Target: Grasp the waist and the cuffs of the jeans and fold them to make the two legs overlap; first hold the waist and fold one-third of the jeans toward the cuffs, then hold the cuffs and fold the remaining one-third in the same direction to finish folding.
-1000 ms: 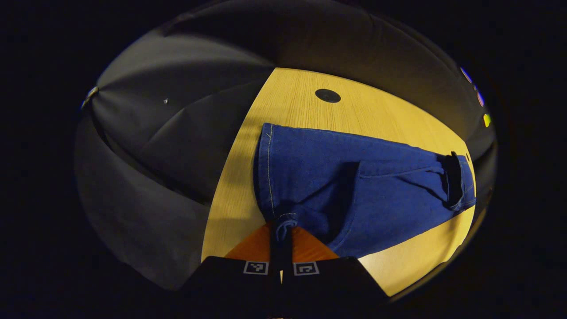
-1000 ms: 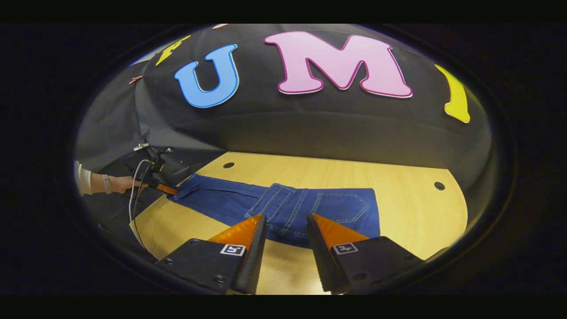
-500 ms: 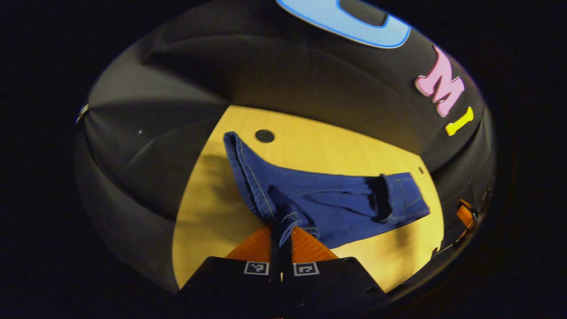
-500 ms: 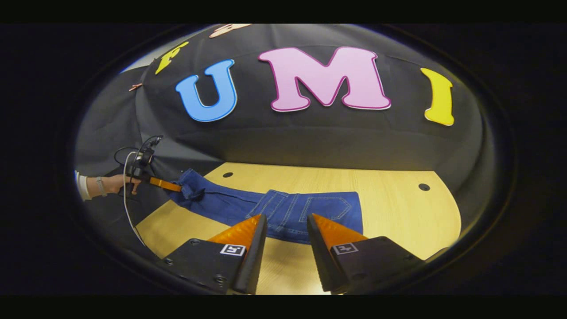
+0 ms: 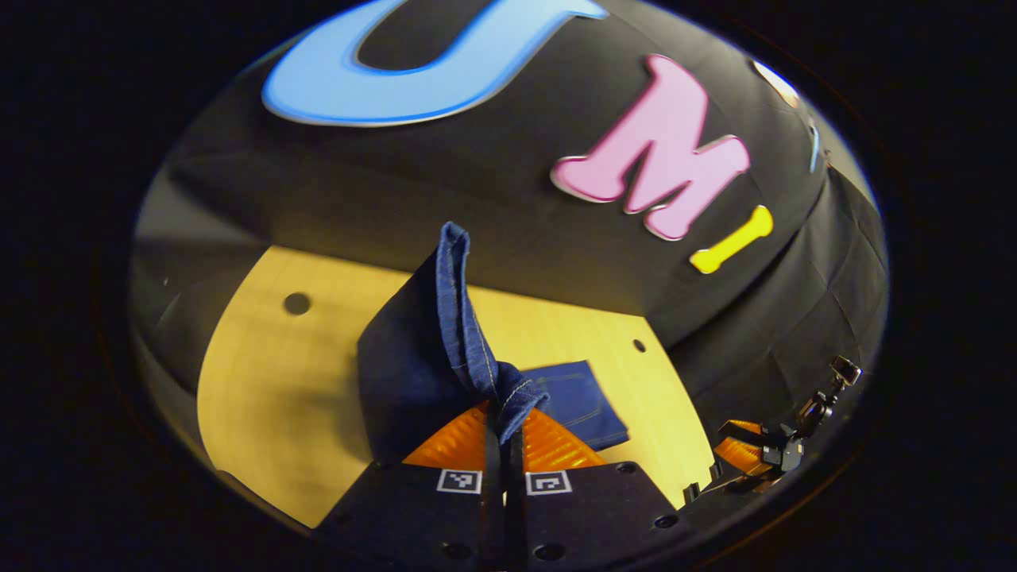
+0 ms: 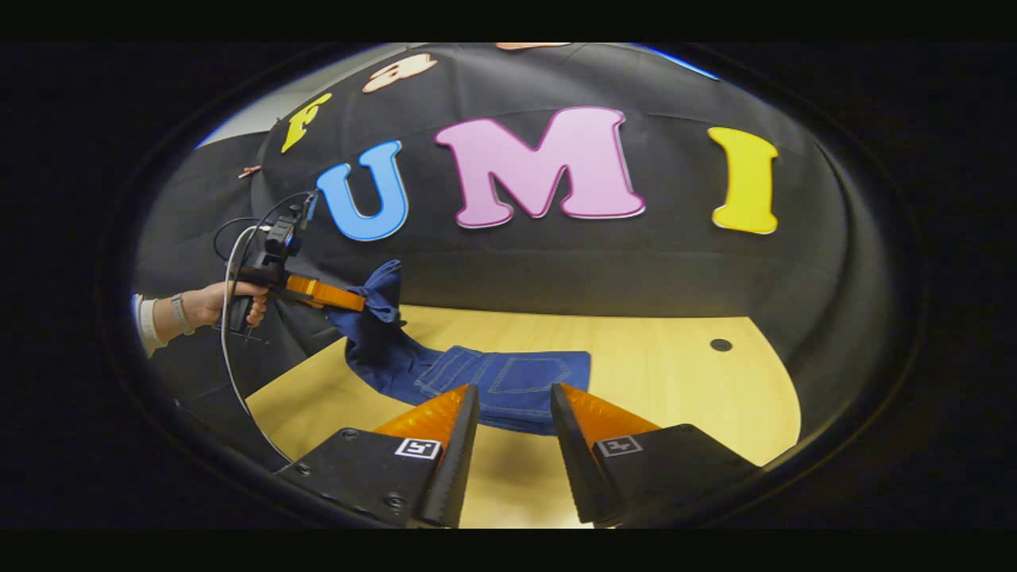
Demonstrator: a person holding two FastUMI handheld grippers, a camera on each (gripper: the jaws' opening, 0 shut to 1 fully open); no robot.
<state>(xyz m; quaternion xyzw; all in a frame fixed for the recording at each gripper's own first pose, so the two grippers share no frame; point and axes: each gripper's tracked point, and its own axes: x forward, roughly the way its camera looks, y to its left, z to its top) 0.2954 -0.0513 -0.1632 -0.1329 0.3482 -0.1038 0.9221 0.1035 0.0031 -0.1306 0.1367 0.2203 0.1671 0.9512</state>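
Note:
The blue jeans (image 6: pixel 508 381) lie on the wooden table (image 6: pixel 675 381), their waist part folded flat with the back pockets up. My left gripper (image 5: pixel 504 425) is shut on the cuffs (image 5: pixel 508 393) and holds them raised above the table, so the legs (image 5: pixel 413 357) climb steeply from the flat part (image 5: pixel 580 397). From the right gripper view, the left gripper (image 6: pixel 361 302) is at the left with the cuffs (image 6: pixel 381 290) bunched at its tip. My right gripper (image 6: pixel 512 389) is open and holds nothing, hovering just short of the near edge of the folded waist part.
A hand (image 6: pixel 214 302) with a trailing cable (image 6: pixel 230 349) holds the left gripper. The right gripper (image 5: pixel 747 457) hangs off the table's right edge in the left gripper view. Round holes (image 6: pixel 721 345) (image 5: pixel 296 303) mark the tabletop. The black cloth wall rises close behind the table.
The left gripper has lifted the cuffs off the table and swung them up and toward the waist end. The legs now stand up. The right gripper stays open and has backed off slightly.

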